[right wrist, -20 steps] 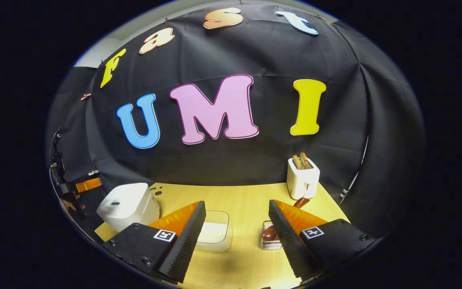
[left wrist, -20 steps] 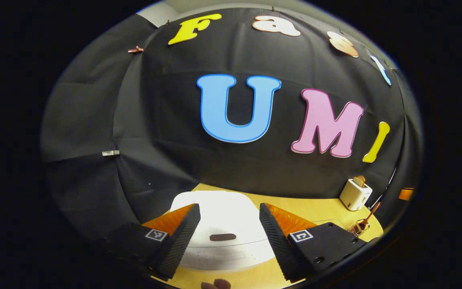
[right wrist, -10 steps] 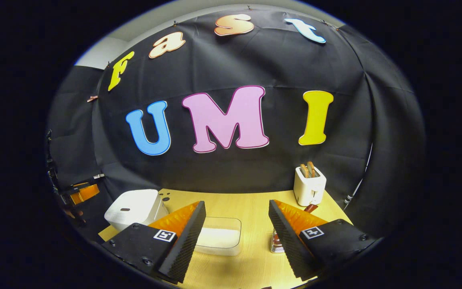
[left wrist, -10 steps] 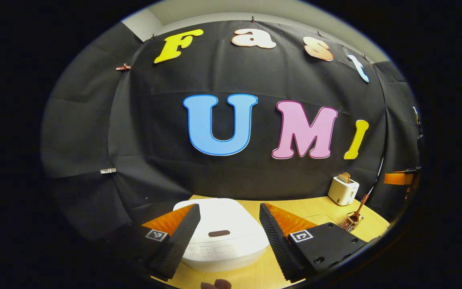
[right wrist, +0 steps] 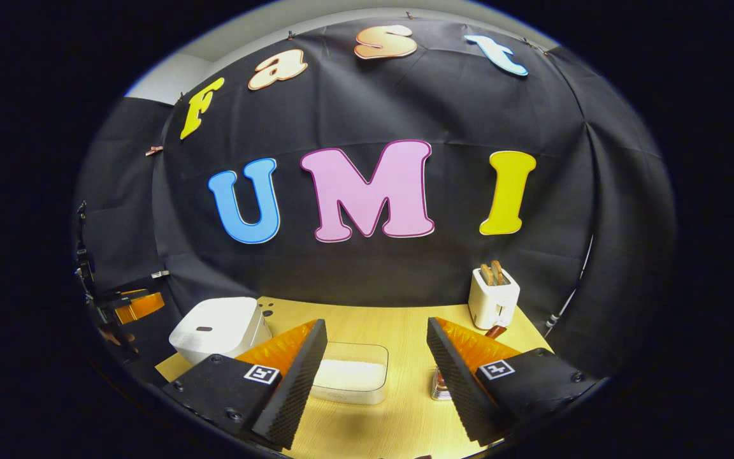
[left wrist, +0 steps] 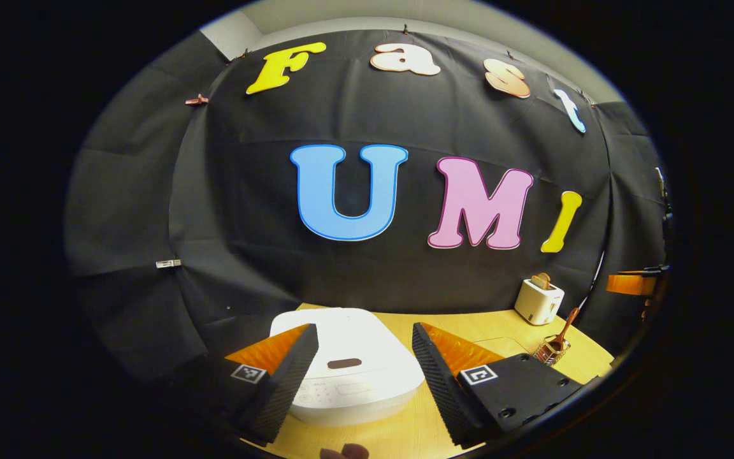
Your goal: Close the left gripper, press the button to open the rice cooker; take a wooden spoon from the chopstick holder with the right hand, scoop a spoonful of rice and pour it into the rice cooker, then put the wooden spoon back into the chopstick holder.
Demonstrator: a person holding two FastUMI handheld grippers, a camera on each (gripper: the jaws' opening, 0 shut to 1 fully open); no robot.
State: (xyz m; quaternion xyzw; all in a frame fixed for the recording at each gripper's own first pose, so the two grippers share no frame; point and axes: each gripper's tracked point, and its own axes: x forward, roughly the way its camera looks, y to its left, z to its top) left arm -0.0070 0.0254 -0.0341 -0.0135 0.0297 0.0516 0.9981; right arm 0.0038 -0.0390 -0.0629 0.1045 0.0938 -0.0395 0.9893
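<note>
Near the table's [left wrist: 469, 328] front edge, both grippers [left wrist: 365, 363] [right wrist: 376, 357] gape empty; rice cooker [left wrist: 348, 366] apparently closed.

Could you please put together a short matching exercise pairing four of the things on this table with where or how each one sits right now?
Things:
1. white rice cooker
2. white toaster
3. brown wooden spoon
4. clear plastic rice container

States:
A. holds two slices of toast
B. stands in the wire chopstick holder
C. lid shut, dark button on top
D. lies between the right gripper's open fingers

Pairs: 1-C, 2-A, 3-B, 4-D
</note>
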